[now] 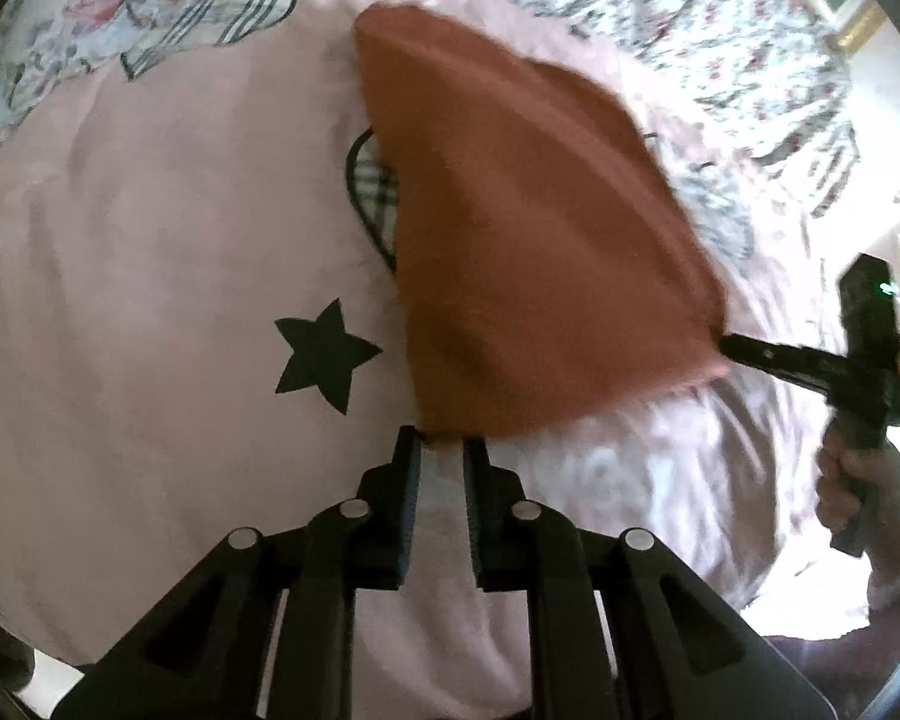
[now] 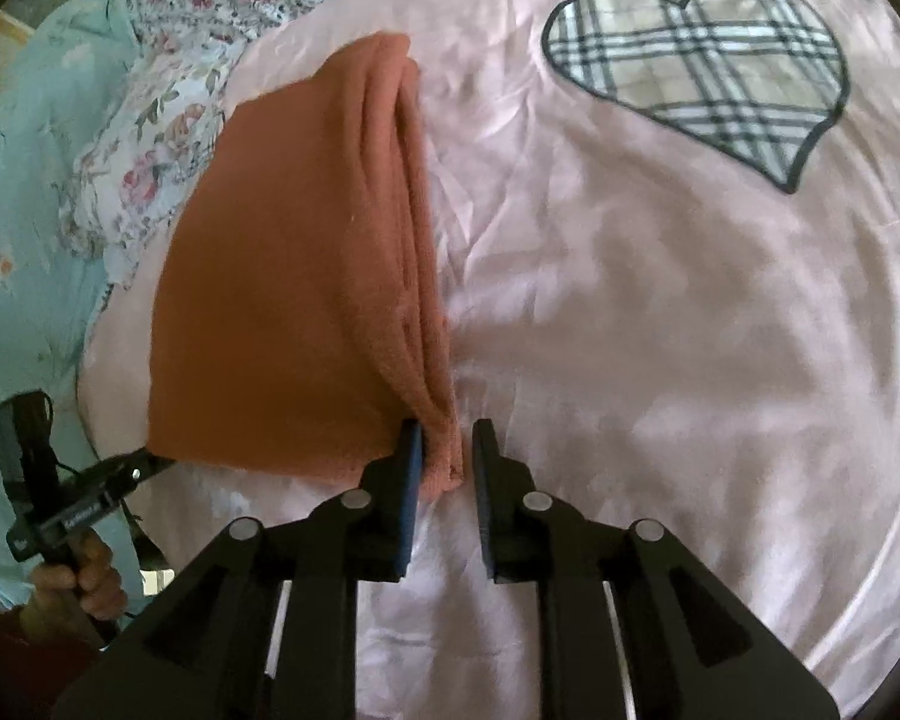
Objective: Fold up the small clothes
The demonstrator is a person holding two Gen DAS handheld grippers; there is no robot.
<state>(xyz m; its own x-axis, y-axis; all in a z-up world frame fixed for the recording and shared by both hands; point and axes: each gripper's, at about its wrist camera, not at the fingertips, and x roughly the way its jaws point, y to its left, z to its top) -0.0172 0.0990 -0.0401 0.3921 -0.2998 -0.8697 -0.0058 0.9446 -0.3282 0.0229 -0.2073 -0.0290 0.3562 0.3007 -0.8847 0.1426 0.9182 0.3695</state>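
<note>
Cloth [image 2: 282, 276] seemingly between both grippers' tips.

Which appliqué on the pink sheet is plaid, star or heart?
The heart, checked grey and cream with a dark outline. The star is solid dark, lying left of the orange garment.

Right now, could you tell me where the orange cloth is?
The orange cloth lies folded on the pink bedspread, left of the plaid heart in the right wrist view, its near corners at the right gripper and left gripper.
</note>
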